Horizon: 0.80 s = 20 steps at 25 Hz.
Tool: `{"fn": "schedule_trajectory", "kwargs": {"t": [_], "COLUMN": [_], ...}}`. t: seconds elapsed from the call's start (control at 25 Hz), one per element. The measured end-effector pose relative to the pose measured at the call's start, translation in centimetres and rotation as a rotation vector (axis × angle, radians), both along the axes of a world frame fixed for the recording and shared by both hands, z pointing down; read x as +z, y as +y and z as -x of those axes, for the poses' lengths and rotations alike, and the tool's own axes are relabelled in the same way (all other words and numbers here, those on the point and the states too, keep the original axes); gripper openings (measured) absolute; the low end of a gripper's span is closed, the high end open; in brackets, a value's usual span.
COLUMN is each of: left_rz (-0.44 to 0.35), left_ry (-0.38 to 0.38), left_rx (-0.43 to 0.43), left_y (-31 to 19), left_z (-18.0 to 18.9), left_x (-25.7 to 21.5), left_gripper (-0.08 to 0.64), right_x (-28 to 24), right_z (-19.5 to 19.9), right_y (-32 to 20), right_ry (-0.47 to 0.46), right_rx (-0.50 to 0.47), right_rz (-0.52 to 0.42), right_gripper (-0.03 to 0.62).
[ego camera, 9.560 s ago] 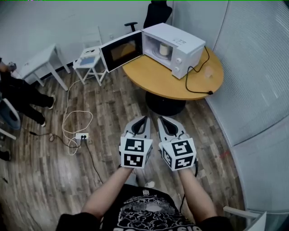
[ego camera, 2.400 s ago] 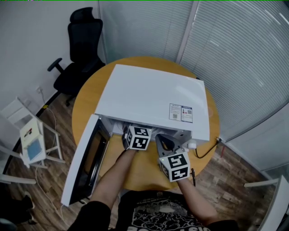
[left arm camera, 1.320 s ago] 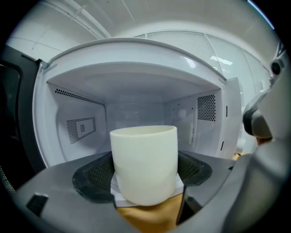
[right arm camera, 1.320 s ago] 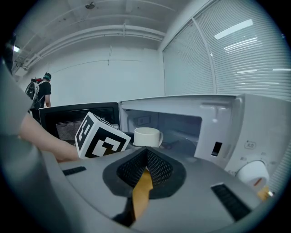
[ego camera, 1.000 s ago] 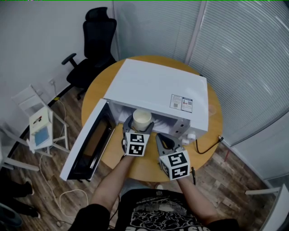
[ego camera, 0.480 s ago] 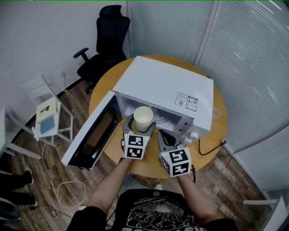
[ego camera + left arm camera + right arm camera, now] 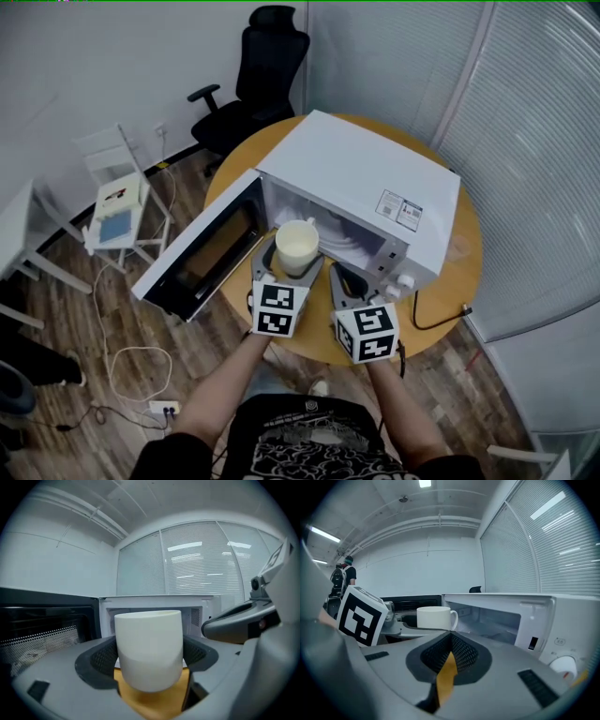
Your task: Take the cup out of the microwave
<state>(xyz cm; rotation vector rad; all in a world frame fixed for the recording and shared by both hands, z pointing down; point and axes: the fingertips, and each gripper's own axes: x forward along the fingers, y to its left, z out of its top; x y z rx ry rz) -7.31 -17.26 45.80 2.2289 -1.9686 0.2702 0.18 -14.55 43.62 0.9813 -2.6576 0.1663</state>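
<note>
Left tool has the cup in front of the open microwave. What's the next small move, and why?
Probably lower the left tool and set the cup on the bare table in front of the microwave. The cup is gripped between its jaws, outside the cavity and above the table, so only putting it down seems left.

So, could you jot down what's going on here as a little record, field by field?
cup: white, upright, just outside the oven's opening, off the table
left tool: closed on the cup's sides
right tool: closed, nothing in it, beside the left one
microwave: white, door swung wide open
table: round, wooden, carries the microwave
</note>
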Motion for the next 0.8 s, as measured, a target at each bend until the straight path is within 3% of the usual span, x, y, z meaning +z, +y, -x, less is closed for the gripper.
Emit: {"fn": "schedule_trajectory", "kwargs": {"t": [0.8], "left_rz": [-0.018], "left_ry": [0.011], "left_rx": [-0.172], "left_y": [5.7], "left_z": [0.2], "left_x": [-1.4], "left_gripper": [0.428], "right_x": [-0.2], "right_z": [0.4], "right_y": [2.6], "right_ry": [-0.019], "right_rx": [-0.164], "right_rz": [-0.005], "right_gripper": [0.015]}}
